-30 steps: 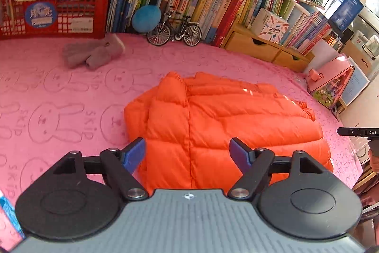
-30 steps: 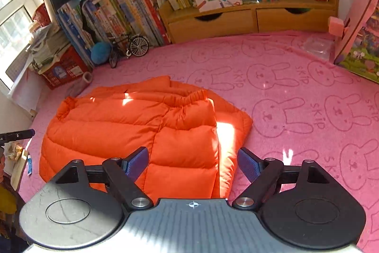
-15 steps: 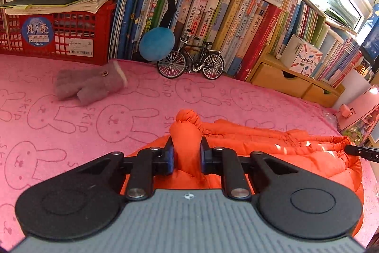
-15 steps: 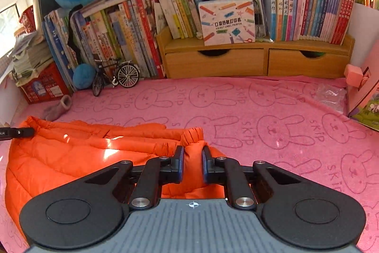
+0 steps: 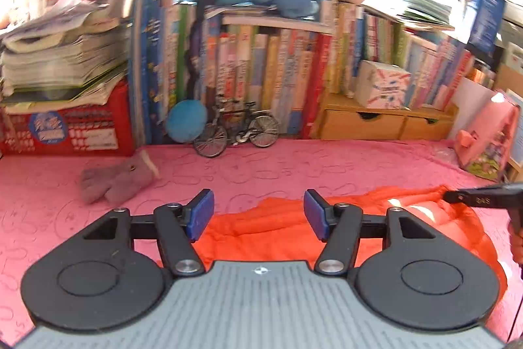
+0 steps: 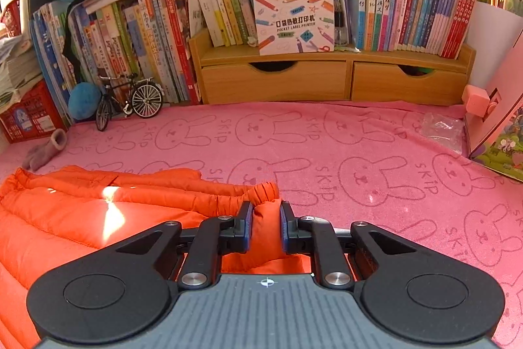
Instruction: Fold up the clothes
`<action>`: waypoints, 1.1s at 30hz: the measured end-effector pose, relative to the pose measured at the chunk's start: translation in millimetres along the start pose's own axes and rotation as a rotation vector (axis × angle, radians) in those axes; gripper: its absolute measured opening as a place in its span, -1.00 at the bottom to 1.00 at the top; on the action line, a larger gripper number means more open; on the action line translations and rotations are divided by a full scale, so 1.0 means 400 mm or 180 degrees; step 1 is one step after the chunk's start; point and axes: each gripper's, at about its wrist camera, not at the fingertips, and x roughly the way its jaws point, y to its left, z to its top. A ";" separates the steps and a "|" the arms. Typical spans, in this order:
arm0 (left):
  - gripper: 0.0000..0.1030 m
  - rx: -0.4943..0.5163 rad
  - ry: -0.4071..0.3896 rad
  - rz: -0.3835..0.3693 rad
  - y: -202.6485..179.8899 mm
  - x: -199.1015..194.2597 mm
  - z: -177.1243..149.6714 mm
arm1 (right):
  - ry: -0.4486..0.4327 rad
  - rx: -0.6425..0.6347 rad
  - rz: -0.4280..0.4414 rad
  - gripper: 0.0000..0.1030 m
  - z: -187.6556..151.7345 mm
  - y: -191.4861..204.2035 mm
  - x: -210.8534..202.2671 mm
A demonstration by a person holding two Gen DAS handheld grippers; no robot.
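An orange puffer jacket point(image 5: 327, 218) lies folded on the pink rabbit-print cloth point(image 5: 294, 165). My left gripper point(image 5: 259, 215) is open and empty, raised just above the jacket's left end. My right gripper point(image 6: 265, 226) is shut on a bunched corner of the jacket point(image 6: 114, 211) at its right end, low over the cloth point(image 6: 359, 152). The other gripper's black tip point(image 5: 480, 200) shows at the right edge of the left wrist view.
A grey glove point(image 5: 114, 182) lies on the cloth at left. A model bicycle point(image 6: 129, 102) and blue ball point(image 5: 186, 120) stand before rows of books. A wooden drawer unit point(image 6: 327, 80), red crate point(image 5: 65, 126) and pink toy house point(image 5: 487, 136) border the cloth.
My left gripper has let go of the jacket corner, opened and lifted, tilting up. My right gripper stays shut on its corner and has moved little.
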 end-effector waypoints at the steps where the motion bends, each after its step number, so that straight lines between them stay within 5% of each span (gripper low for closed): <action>1: 0.31 0.0174 0.0030 -0.0149 -0.041 0.010 -0.004 | -0.0002 0.0014 -0.0022 -0.65 0.001 0.001 0.006; 5: 0.34 0.0788 0.0180 -0.0617 -0.186 0.065 -0.022 | 0.0013 0.0089 -0.0078 -0.64 0.003 -0.005 0.029; 15: 0.25 0.0624 0.0429 0.0115 -0.125 0.263 -0.004 | -0.0170 0.0007 -0.0441 -0.30 -0.044 0.020 -0.015; 23: 0.27 0.0677 0.0484 0.0115 -0.115 0.322 -0.019 | -0.1129 -0.0728 -0.0278 0.34 -0.148 0.297 -0.201; 28: 0.30 0.0625 0.0482 0.0109 -0.105 0.346 -0.025 | -0.1229 -0.0991 -0.0520 0.47 -0.188 0.423 -0.136; 33: 0.42 0.0720 0.0400 0.0200 -0.110 0.362 -0.041 | -0.1158 -0.1201 -0.0820 0.65 -0.213 0.413 -0.060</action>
